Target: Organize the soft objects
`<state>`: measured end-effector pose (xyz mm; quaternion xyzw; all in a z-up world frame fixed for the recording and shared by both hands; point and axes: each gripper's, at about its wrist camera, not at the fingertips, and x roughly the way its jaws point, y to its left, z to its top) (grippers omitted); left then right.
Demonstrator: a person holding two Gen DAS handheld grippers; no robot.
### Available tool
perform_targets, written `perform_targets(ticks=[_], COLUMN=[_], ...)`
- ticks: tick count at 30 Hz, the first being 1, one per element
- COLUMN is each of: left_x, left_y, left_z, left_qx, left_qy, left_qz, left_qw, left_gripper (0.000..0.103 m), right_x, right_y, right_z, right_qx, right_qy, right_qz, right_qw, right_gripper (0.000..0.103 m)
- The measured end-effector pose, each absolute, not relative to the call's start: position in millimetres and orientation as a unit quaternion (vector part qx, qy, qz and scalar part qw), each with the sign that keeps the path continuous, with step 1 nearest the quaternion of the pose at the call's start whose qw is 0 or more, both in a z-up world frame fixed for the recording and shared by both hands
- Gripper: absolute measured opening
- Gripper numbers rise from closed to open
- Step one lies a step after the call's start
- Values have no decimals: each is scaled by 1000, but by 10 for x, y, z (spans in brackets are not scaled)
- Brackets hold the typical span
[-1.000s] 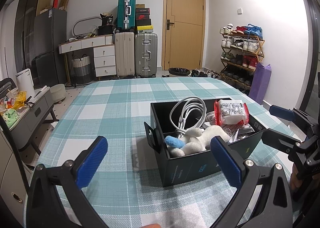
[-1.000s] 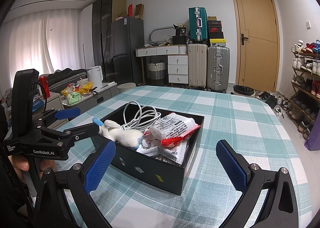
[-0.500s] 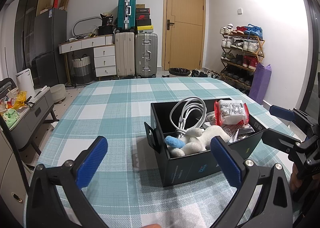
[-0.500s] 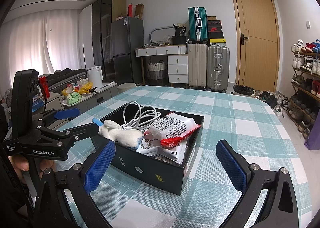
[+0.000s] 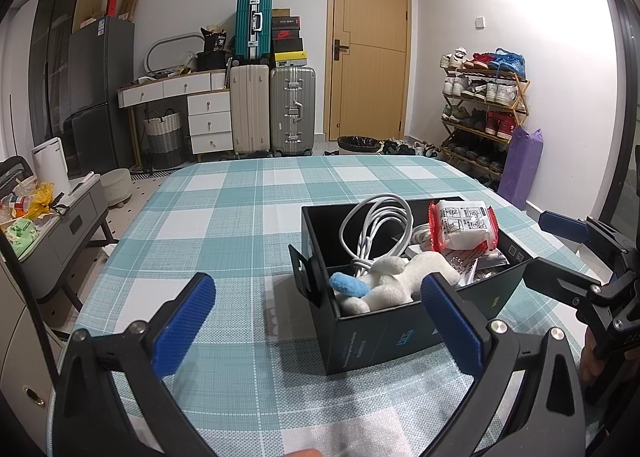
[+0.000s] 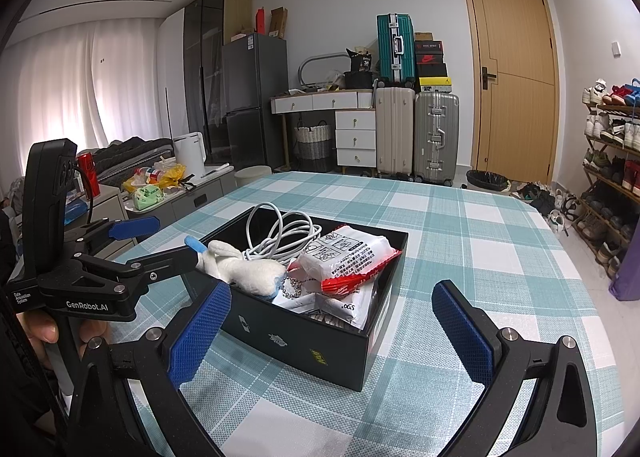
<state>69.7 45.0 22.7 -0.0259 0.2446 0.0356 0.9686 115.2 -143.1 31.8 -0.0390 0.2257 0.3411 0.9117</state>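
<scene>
While both grippers hover above the near edge of the checked surface (image 5: 248, 217), the left gripper (image 5: 316, 321) and the right gripper (image 6: 332, 321) each have jaws spread wide, gripping nothing. Between them sits a black box (image 6: 304, 341) holding a white plush toy (image 5: 394, 281), a coiled white cable (image 6: 280, 237) and a red-edged white packet (image 6: 348, 257).

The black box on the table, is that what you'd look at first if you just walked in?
Yes: the black box sits on the checked tablecloth, stuffed full. A white plush toy with a blue ear lies at its near end, with a coiled white cable and a red-edged white packet behind it. Both grippers, the left gripper and the right gripper, hang open before the box, holding nothing.
</scene>
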Motion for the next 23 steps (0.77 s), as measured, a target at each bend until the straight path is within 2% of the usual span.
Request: perform_targets(ticks=[23], left_x=[681], left_y=[473], left_z=[228], left_qx=[-25], left_qy=[243], left_qz=[36], left_qw=[969], left_gripper=[103], right_x=[1157], right_y=[-1431], right_z=[323], right_qx=[-39], right_qy=[226], right_qz=[341], right_qw=[912], right_gripper=[102])
